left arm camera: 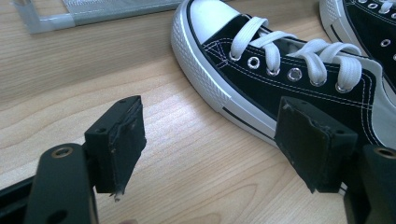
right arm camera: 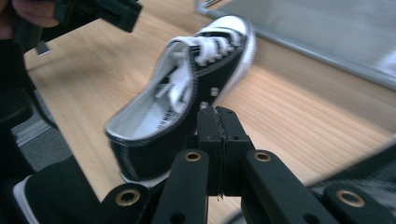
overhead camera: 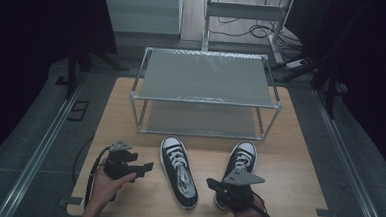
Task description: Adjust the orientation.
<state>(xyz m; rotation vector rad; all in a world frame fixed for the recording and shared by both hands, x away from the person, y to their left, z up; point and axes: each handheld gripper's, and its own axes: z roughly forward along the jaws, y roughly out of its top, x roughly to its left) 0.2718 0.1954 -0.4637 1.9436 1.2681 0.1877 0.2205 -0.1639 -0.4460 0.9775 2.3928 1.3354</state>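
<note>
Now: left gripper (overhead camera: 145, 167) open, empty, just left of left shoe (overhead camera: 178, 171); right gripper (right arm camera: 218, 122) closed, empty, near right shoe (overhead camera: 239, 163).

The table (overhead camera: 298, 159) had a pale wood top with a fine straight grain and a smooth, matt finish. On it lay two sneakers: the left sneaker (overhead camera: 178, 171) and the right sneaker (overhead camera: 240, 163) were of black canvas cloth with white stitching, white woven laces, small shiny metal eyelets, and white rubber toe caps and soles with a ribbed edge. The rack (overhead camera: 207, 79) behind them had a dull silvery metal frame and grey, matt shelves. The left gripper (left arm camera: 210, 140) had matt black plastic jaws faced with rough, worn dark pads.
</note>
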